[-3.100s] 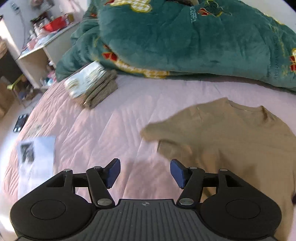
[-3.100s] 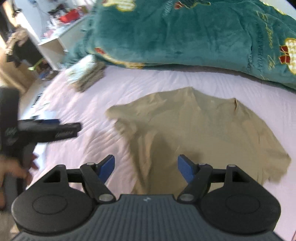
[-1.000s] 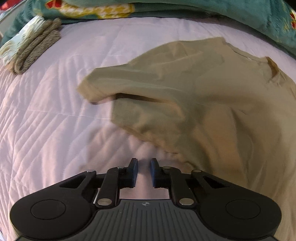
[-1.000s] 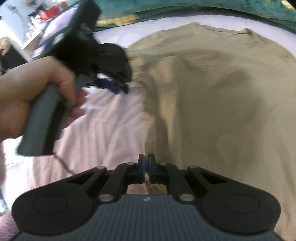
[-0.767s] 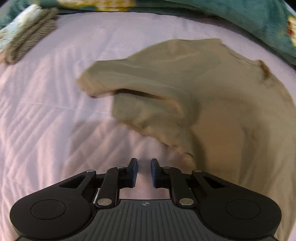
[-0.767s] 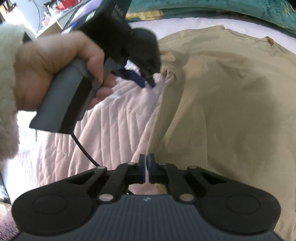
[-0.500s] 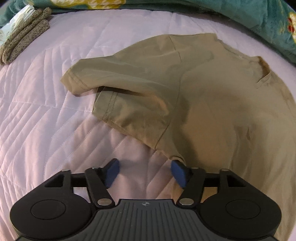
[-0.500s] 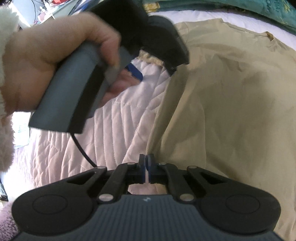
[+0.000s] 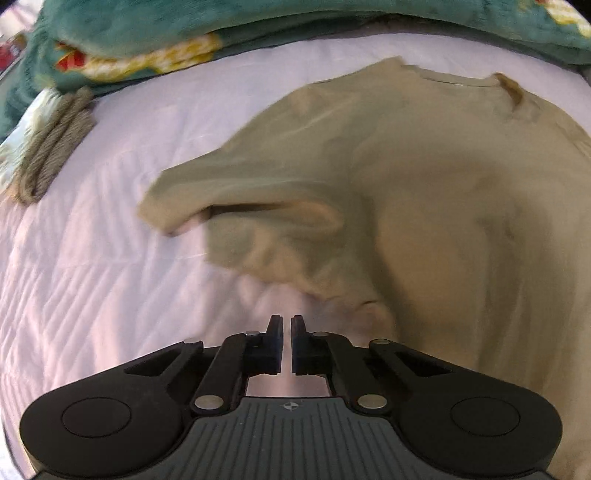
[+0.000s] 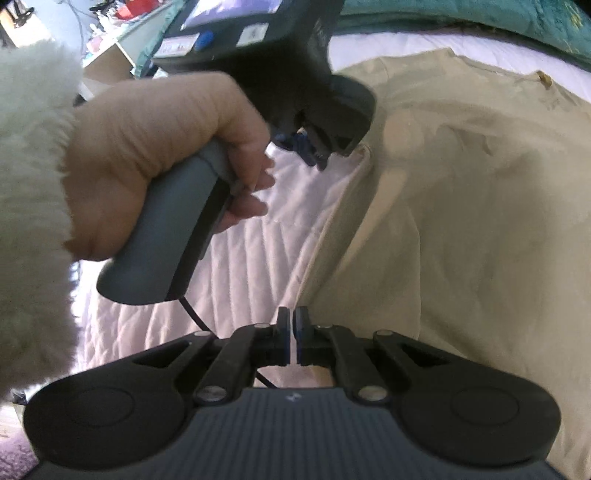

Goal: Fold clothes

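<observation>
A tan T-shirt (image 9: 424, 221) lies spread on the pink quilted bedspread (image 9: 92, 277), collar toward the far side. Its left sleeve (image 9: 240, 192) is rumpled and folded over itself. My left gripper (image 9: 286, 321) is shut over bare bedspread just left of the shirt's side edge, with no cloth visible between its pads. In the right wrist view a hand (image 10: 147, 147) holds that left gripper (image 10: 314, 155) beside the armpit. My right gripper (image 10: 293, 317) is shut low on the shirt (image 10: 461, 221), whose side edge runs straight into its pads and looks pinched.
A thick green blanket (image 9: 147, 29) is heaped along the far side of the bed. A stack of folded clothes (image 9: 51, 147) lies at the left. A fluffy white sleeve (image 10: 29, 184) fills the left of the right wrist view, with a shelf (image 10: 110, 48) behind.
The left gripper's jaws opened wide half a second ago and have closed again beside the shirt's edge. The right gripper stayed shut at the shirt's edge. The shirt's left side shifted.
</observation>
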Motion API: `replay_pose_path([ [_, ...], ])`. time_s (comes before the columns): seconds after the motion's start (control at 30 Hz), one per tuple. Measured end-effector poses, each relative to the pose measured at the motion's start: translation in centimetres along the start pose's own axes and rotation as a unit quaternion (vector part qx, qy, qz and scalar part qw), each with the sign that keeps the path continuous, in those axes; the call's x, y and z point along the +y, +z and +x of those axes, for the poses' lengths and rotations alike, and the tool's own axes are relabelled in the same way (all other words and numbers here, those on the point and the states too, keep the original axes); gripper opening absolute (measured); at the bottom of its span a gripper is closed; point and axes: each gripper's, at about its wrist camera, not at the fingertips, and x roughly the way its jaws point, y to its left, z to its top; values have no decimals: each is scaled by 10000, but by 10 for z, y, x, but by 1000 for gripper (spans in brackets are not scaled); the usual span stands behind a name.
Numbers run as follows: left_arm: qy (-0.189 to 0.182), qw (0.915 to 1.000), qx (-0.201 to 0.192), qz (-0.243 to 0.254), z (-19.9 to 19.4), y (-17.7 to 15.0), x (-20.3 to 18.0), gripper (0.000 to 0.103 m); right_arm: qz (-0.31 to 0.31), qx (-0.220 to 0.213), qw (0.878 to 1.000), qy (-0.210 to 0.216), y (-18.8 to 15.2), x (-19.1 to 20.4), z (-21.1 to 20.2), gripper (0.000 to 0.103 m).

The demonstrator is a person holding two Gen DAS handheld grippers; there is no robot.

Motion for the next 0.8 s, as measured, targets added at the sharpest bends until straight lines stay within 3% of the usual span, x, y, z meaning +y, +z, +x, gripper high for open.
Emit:
replay_pose_path([
  [0.2,516,9985,105,117,5,-4,35,5,-83,-48,9999,130,-1,8,6,4],
  [0.33,432,9991,50,17,-4,-5,48,12,-384,-38,9992,139,-1,22,9,4],
  [0.4,253,9996,118,-54,-7,-4,47,23,-404,120,9990,119,-3,23,12,7],
  [0.43,146,9996,184,-169,-7,-4,46,30,-409,203,9989,105,-4,23,12,12],
  [0.47,29,9992,232,-321,-9,-3,45,49,-393,300,9988,64,-5,22,12,23],
  [0.5,-42,9987,210,-461,-12,-3,44,61,-377,369,9986,-19,-6,21,11,31],
  [0.53,-66,9982,145,-573,-15,-3,42,62,-366,381,9985,-147,-7,19,9,48],
  [0.57,-76,9977,89,-673,-19,-2,40,64,-363,378,9983,-268,-8,18,6,53],
  [0.7,-192,9965,82,-806,-24,-1,18,70,-451,317,9977,-392,-16,16,-7,60],
  [0.8,107,9990,236,-365,-6,3,-7,70,-489,352,9970,-481,-24,16,-3,61],
])
